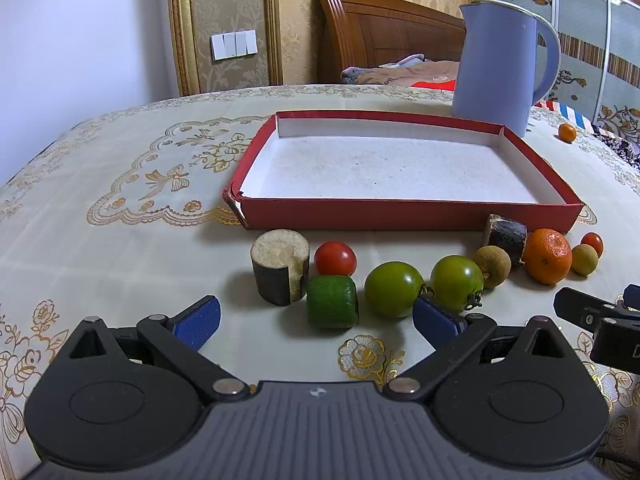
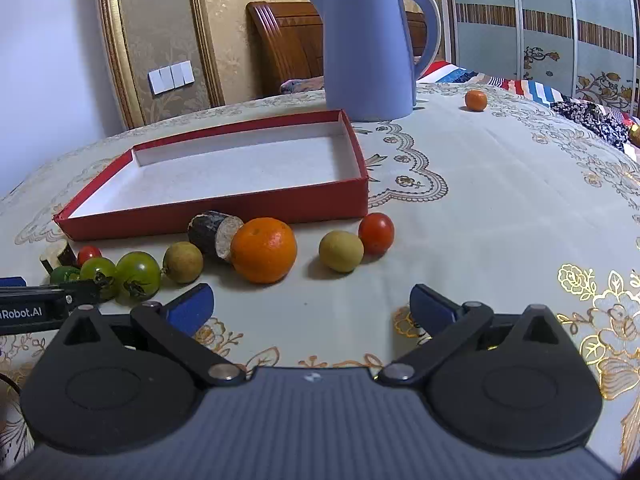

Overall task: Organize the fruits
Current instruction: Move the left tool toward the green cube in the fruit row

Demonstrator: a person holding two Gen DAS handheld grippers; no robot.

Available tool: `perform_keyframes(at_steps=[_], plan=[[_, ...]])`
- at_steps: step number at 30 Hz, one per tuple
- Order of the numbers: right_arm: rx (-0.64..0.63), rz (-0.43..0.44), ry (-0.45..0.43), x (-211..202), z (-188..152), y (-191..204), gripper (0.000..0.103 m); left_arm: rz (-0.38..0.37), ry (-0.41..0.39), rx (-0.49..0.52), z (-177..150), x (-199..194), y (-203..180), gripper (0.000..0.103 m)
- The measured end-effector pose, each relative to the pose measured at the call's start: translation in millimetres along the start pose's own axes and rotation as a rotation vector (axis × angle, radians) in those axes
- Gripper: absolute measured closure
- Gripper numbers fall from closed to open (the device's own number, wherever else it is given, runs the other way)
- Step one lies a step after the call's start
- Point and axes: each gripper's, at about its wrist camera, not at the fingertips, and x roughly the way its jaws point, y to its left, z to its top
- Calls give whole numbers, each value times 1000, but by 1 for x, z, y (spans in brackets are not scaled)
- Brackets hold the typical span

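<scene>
Both our grippers hover spread wide and empty above the tablecloth.
Just ahead of our left gripper lies the fruit row; beyond it the red tray. Our right gripper faces the orange.
</scene>
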Motion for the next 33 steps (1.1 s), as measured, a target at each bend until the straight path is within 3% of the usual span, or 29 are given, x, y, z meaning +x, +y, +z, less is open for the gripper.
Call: perform_keyframes(at_steps=[26,33], plan=[[26,26,7,3,-2,-4,0,-2,3,18,-3,3,-2,0],[34,33,4,3,-2,-5,0,-17,-13,42,-19,-5,20,0]])
